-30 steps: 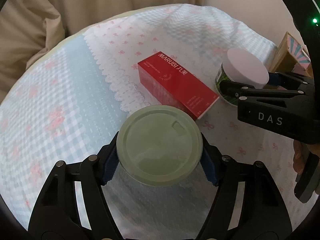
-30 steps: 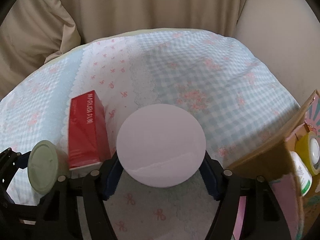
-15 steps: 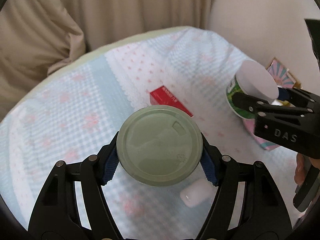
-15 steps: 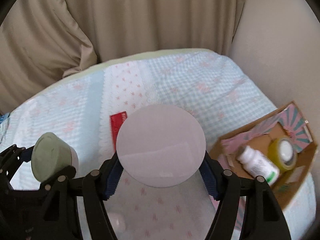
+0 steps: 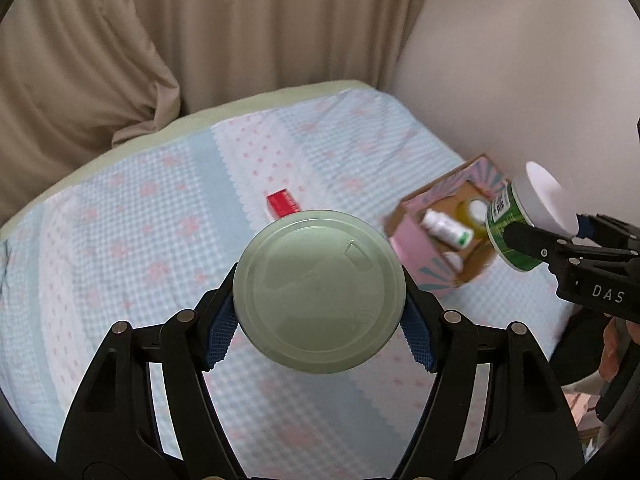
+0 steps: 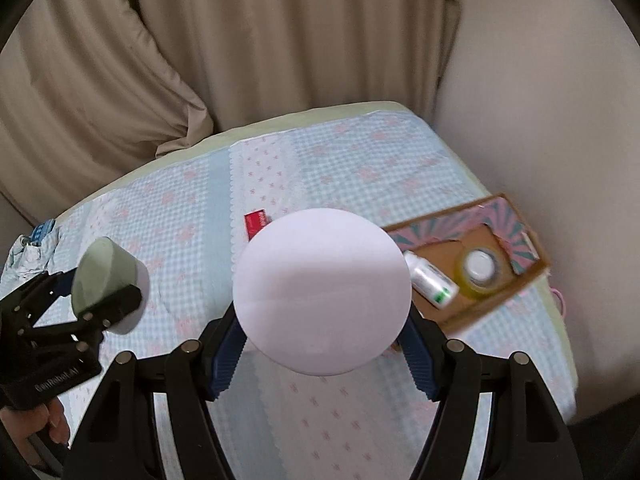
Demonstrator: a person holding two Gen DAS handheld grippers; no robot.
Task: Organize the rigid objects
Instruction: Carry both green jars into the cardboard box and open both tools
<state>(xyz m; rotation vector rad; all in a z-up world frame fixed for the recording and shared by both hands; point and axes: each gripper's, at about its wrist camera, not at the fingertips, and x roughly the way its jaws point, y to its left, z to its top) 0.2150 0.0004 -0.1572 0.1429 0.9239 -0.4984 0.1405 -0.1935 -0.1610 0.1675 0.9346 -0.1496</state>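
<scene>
My left gripper (image 5: 320, 320) is shut on a jar with a pale green lid (image 5: 319, 291), held high above the bed; it also shows in the right wrist view (image 6: 105, 282). My right gripper (image 6: 322, 332) is shut on a green-labelled jar with a white lid (image 6: 322, 297), which shows in the left wrist view (image 5: 528, 222) over the cardboard box (image 5: 416, 248). The box (image 6: 520, 276) holds a white bottle (image 6: 430, 278) and a yellow tape roll (image 6: 478, 270). A red carton (image 5: 282, 204) lies on the bedspread, mostly hidden behind the jars.
The bed has a blue and pink checked spread (image 5: 140, 240). Beige curtains (image 5: 200, 40) hang behind it and a pale wall (image 5: 520, 60) stands at the right. The box sits near the bed's right edge. A crumpled blue-white item (image 6: 32, 246) lies at the far left.
Both grippers have risen well above the bed with their jars. The red carton now looks small and far. The right jar has moved over the box, whose contents have come into view.
</scene>
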